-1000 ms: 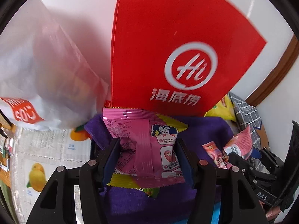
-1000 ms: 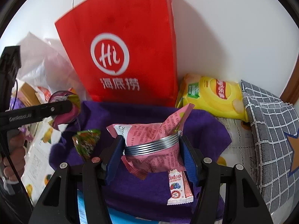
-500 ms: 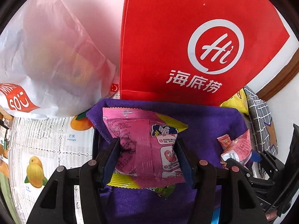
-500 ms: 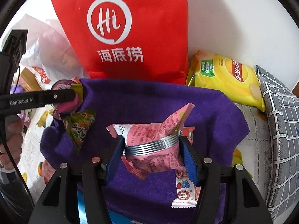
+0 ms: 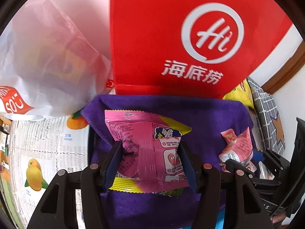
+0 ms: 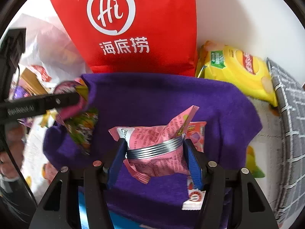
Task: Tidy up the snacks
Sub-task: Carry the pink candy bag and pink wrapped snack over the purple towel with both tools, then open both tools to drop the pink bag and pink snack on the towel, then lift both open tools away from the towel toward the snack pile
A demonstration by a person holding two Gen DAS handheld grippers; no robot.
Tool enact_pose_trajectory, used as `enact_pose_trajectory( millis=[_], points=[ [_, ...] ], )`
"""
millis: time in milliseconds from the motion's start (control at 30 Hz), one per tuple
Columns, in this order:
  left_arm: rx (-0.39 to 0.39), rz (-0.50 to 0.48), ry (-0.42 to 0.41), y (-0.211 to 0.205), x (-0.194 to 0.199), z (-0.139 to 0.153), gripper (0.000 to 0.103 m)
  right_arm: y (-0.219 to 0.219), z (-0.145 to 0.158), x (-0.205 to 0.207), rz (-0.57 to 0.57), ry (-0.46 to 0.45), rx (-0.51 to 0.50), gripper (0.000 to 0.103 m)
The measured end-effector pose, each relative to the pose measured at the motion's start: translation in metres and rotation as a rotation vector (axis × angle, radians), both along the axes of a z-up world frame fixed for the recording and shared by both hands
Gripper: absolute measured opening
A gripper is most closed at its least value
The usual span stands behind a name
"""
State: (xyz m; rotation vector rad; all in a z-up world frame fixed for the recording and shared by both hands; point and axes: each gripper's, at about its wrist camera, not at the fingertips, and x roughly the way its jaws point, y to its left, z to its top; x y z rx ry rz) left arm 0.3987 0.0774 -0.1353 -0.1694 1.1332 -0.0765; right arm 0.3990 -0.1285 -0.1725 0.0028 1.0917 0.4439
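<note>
The left gripper (image 5: 149, 160) pinches a magenta snack packet (image 5: 146, 148) above a purple cloth (image 5: 171, 110). The right gripper (image 6: 154, 156) pinches a pale pink packet (image 6: 158, 147); a red paper bag (image 6: 133, 28) stands at twelve o'clock.

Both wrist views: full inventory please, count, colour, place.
paper bag: 1, red with white logo, upright against the wall behind the cloth
purple cloth: 1, spread in the middle under both grippers
plastic bag: 1, translucent white, left of the paper bag
chip bag: 1, yellow, right of the paper bag
checked fabric: 1, grey with white lines, far right
fruit-print sheet: 1, white, left of the cloth
magenta snack packet: 1, with yellow ends, in the left jaws
light pink snack packet: 1, in the right jaws
green snack packet: 1, under the magenta packet
small bar packet: 1, white and red, on the cloth
left gripper: black, blue pads, shut on packet
right gripper: same, shut on packet
</note>
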Motion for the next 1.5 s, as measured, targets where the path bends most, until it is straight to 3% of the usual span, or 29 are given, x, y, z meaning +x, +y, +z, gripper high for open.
enact_pose_trajectory(
  millis=[300, 400, 767, 900, 1067, 1200, 1500],
  points=[
    [0.016, -0.014, 0.011, -0.006, -0.001, -0.003, 0.059, 0.001, 0.014, -0.005, -0.004, -0.027, -0.038, 0.063],
    [0.013, -0.014, 0.017, -0.007, 0.0, -0.004, 0.059, 0.0, 0.022, -0.007, -0.006, -0.041, -0.033, 0.071],
    [0.013, -0.069, 0.025, -0.017, -0.001, -0.003, 0.061, -0.015, 0.036, -0.008, -0.052, -0.06, -0.027, 0.072],
    [0.017, -0.077, -0.023, -0.021, -0.005, 0.007, 0.078, -0.02, 0.041, -0.008, -0.078, -0.076, -0.029, 0.073],
    [0.049, -0.073, -0.07, -0.025, -0.011, 0.019, 0.078, -0.026, 0.049, -0.008, -0.127, -0.095, -0.022, 0.074],
    [0.061, -0.067, -0.106, -0.025, -0.013, 0.025, 0.078, -0.03, 0.056, -0.009, -0.184, -0.136, -0.08, 0.08],
    [0.017, 0.004, -0.144, -0.013, -0.015, 0.029, 0.078, -0.046, 0.066, -0.01, -0.266, -0.212, -0.034, 0.081]
  ],
)
